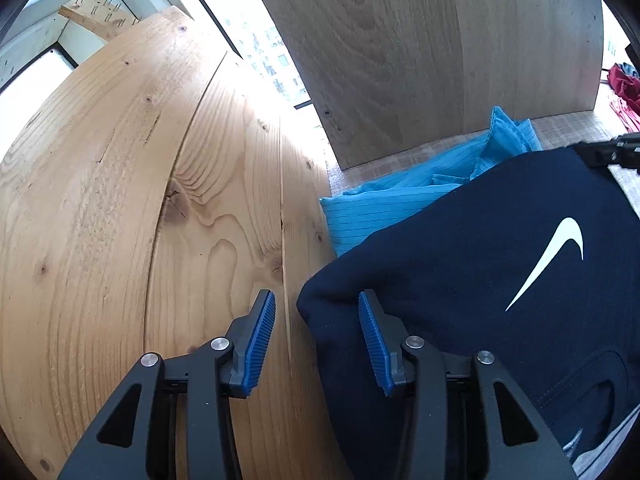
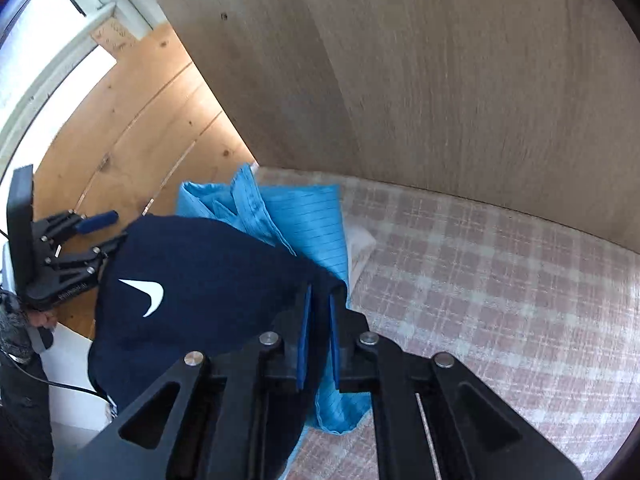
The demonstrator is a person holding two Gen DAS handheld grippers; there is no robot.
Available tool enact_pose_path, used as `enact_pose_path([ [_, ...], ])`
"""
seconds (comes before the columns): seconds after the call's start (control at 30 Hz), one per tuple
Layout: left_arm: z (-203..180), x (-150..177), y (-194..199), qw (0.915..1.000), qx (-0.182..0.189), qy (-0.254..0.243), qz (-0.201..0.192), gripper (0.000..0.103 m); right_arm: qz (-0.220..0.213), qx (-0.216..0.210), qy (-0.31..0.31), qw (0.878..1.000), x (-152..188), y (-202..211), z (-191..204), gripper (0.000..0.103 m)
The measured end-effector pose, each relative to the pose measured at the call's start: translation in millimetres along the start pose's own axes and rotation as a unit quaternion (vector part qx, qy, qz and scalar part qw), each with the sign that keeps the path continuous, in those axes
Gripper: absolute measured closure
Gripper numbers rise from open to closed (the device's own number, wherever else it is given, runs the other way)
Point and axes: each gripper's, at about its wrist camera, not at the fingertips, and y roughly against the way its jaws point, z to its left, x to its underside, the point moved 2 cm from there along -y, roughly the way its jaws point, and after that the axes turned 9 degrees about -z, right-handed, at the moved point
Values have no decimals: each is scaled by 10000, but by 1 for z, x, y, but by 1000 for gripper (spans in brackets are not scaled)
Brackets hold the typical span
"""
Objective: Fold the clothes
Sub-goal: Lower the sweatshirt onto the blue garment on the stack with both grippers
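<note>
Navy sweatshirt (image 1: 480,248) over blue shirt (image 1: 400,200).
I see left gripper (image 1: 318,340) spread; only right view shows right gripper (image 2: 318,340) pinching navy cloth.

Much of the blue shirt (image 2: 304,216) is covered by the navy sweatshirt (image 2: 192,264), whose lower part is cut off by the frame edge in both views. In the right wrist view, one finger of the left gripper (image 2: 105,232) is hidden behind the sweatshirt. Whether cloth is pinched in the right gripper (image 2: 318,312) cannot be made out. Red cloth (image 1: 624,88) is cropped, possibly clothing.
</note>
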Motion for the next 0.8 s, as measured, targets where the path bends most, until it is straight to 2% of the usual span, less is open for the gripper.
enact_pose_path([
  [0.13,7,-7,20,9997,-157,-80,-193,61,-326,85,-93,9994,-12,31,7,89],
  [0.2,14,-10,44,9989,-45,113,-446,61,-619,379,265,9970,-21,51,25,78],
  [0.23,18,-9,58,9979,45,247,-600,61,-750,493,446,9950,-25,60,34,76],
  [0.3,22,-2,83,9948,185,501,-865,61,-717,37,859,9937,-35,62,65,65],
  [0.37,20,15,105,9918,358,707,-1005,60,-473,-743,1303,9876,-41,51,101,60],
  [0.47,8,49,117,9902,546,884,-932,60,-11,-1114,2095,9714,-41,14,155,60],
  [0.53,0,73,118,9896,642,1030,-777,60,340,-1086,2624,9582,-37,-19,185,60],
  [0.6,-7,96,118,9871,830,1227,-614,60,698,-1206,2850,9484,-37,-44,202,60],
  [0.8,-13,147,115,9807,956,1688,-251,60,1361,-1435,3158,9280,-42,-97,237,60],
])
